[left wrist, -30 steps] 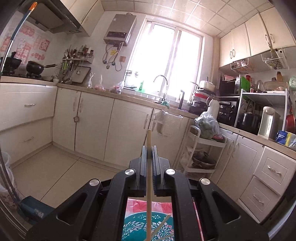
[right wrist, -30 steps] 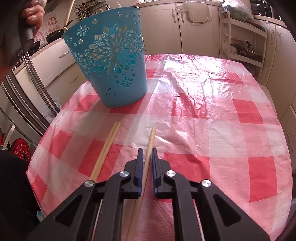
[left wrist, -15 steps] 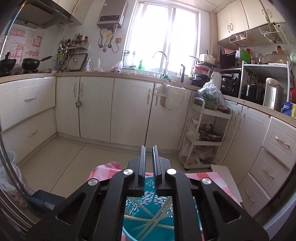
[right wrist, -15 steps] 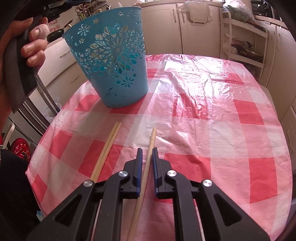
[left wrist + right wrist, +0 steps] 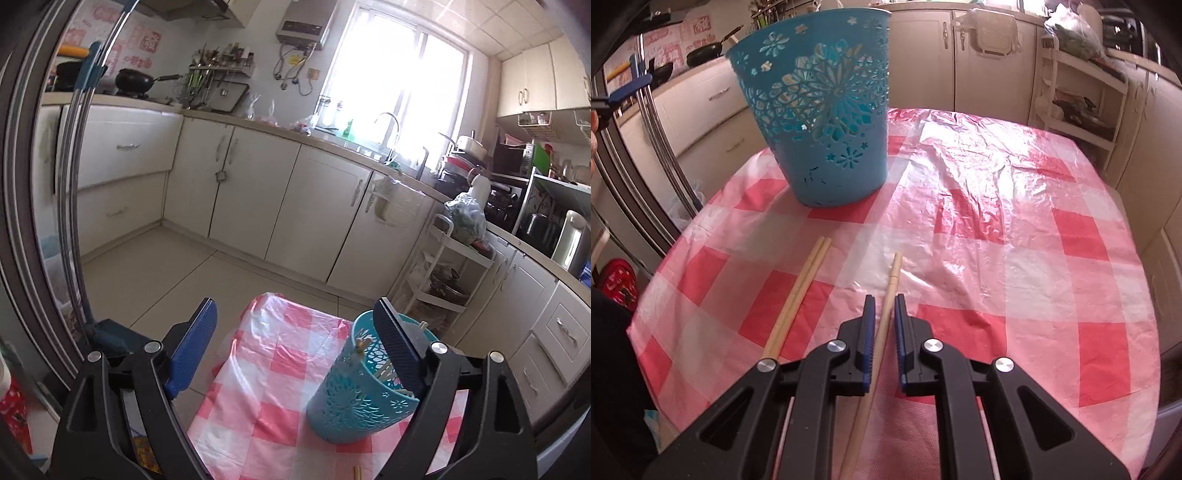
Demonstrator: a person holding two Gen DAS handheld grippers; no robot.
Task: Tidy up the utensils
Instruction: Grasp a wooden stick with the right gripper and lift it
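Left tongs [image 5: 295, 332] just sprang apart, empty; right tongs [image 5: 884, 325] clamped on chopstick [image 5: 892, 280], lower end cut off.

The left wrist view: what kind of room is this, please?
Most likely a home kitchen. A sink faucet stands under the window, a black wok sits on the stove, and cream cabinets run along the walls.

A perforated blue plastic basket [image 5: 820, 110] stands at the far left of the red-and-white checked tablecloth [image 5: 997, 221]; nearer lie a pair of wooden chopsticks [image 5: 798, 295] and, to their right, a single wooden chopstick [image 5: 892, 277].
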